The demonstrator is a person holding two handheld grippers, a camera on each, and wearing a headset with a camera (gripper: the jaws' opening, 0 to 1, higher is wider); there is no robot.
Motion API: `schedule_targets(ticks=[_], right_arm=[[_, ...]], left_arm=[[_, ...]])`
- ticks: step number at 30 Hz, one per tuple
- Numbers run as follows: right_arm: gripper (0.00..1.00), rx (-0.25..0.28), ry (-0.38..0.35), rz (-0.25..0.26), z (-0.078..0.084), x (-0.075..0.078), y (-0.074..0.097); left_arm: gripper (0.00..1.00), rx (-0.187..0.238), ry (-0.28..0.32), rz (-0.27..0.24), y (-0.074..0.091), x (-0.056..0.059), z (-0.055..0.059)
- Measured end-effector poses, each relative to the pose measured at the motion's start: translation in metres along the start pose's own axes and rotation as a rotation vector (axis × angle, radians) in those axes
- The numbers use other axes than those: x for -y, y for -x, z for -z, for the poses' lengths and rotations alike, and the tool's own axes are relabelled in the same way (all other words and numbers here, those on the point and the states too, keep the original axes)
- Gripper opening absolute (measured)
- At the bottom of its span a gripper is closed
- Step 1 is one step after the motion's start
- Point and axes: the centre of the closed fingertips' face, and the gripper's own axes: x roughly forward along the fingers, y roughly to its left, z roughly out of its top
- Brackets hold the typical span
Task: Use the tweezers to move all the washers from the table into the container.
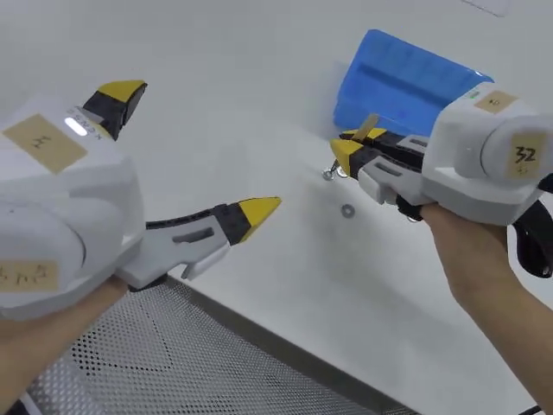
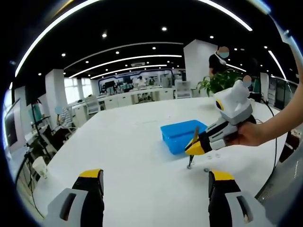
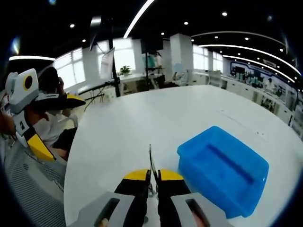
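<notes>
Right gripper [image 1: 346, 145] clamped shut on tweezers [image 3: 151, 163], tips down beside blue container [image 1: 406, 82]; left gripper [image 1: 190, 149] jaws apart, empty; washer [image 1: 347, 210] flat on table [image 1: 259, 78] near tips, judged light, thin, slippery, so pinch across its rim.

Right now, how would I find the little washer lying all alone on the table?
Start at the big blue container on the white table. Just in front of it, the right gripper holds the tweezers with tips pointing down. The washer is the tiny silver ring lying flat a little nearer you than those tips, alone on bare table.
</notes>
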Motion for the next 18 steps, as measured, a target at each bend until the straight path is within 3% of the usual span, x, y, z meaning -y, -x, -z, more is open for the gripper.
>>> schedule_targets(ticks=[6,11,18], right_arm=[[0.02,-0.028,-0.011,0.008,-0.001,0.002,0.000],[0.02,-0.025,-0.001,0.011,-0.007,-0.003,0.008],[0.02,0.008,-0.055,0.017,-0.020,-0.008,0.024]], left_arm=[[0.94,0.017,0.002,0.011,0.001,0.000,-0.002],[0.94,0.020,-0.005,0.026,0.002,0.003,-0.003],[0.94,0.016,0.014,0.019,0.003,0.001,-0.001]])
